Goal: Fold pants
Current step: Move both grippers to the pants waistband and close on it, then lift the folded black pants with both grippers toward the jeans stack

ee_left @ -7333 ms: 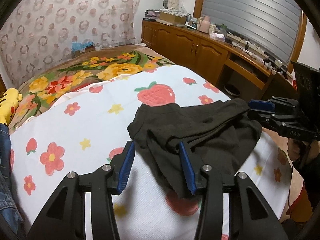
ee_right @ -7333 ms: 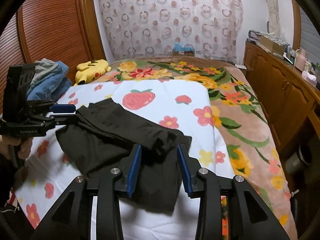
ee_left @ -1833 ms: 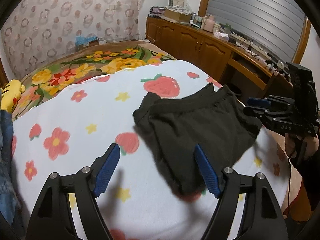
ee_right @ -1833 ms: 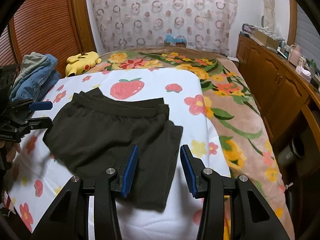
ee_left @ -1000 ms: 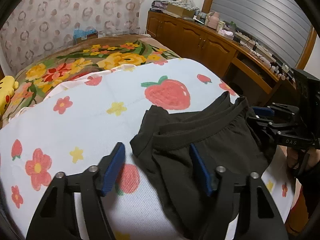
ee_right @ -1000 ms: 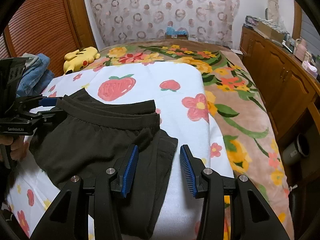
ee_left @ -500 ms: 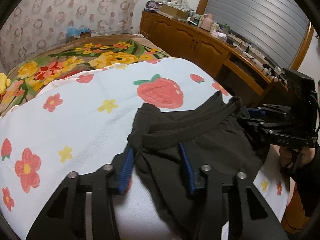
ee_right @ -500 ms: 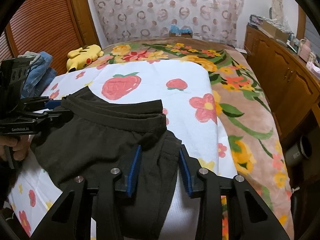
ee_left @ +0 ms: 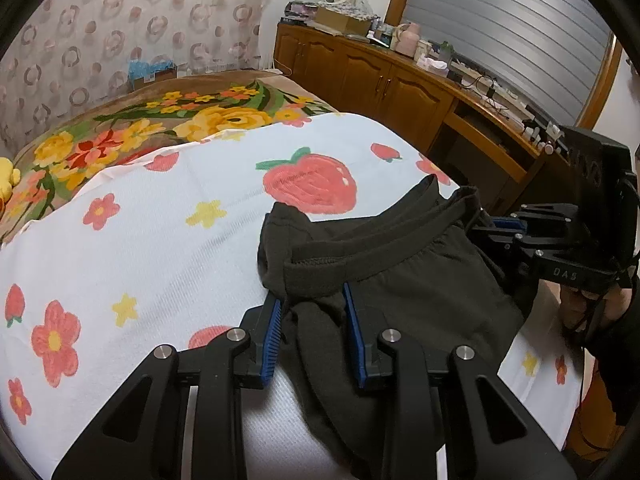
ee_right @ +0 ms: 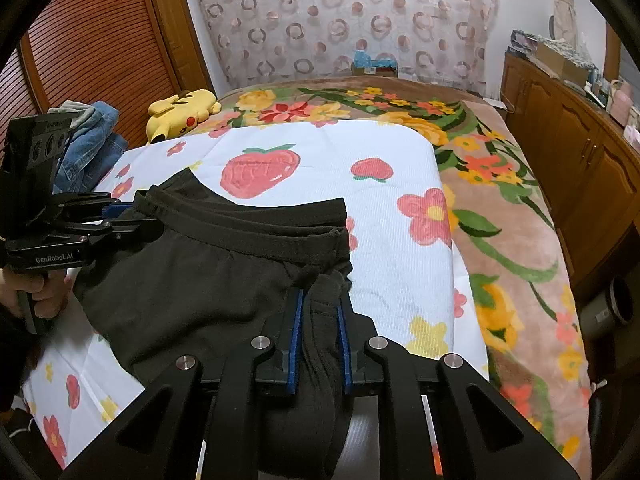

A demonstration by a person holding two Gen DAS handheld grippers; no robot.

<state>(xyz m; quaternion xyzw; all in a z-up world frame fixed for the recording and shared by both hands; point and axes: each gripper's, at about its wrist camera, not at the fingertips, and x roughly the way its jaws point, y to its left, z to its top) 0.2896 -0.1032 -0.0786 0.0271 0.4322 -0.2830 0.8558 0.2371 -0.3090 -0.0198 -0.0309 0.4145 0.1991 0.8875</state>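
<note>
Left view: my left gripper (ee_left: 312, 312), low centre, pinches the pants (ee_left: 400, 280) beside the waistband; the bunched layers could slip apart. Right view: my right gripper (ee_right: 318, 316) clamps the opposite edge at bottom centre, probably several layers, and uneven pulling would skew the fold.

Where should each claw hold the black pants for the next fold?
At the two waistband ends, from the near edge, as now: left claw and right claw each pinch bunched fabric of the black pants just below the thick band, which lies straight across.
</note>
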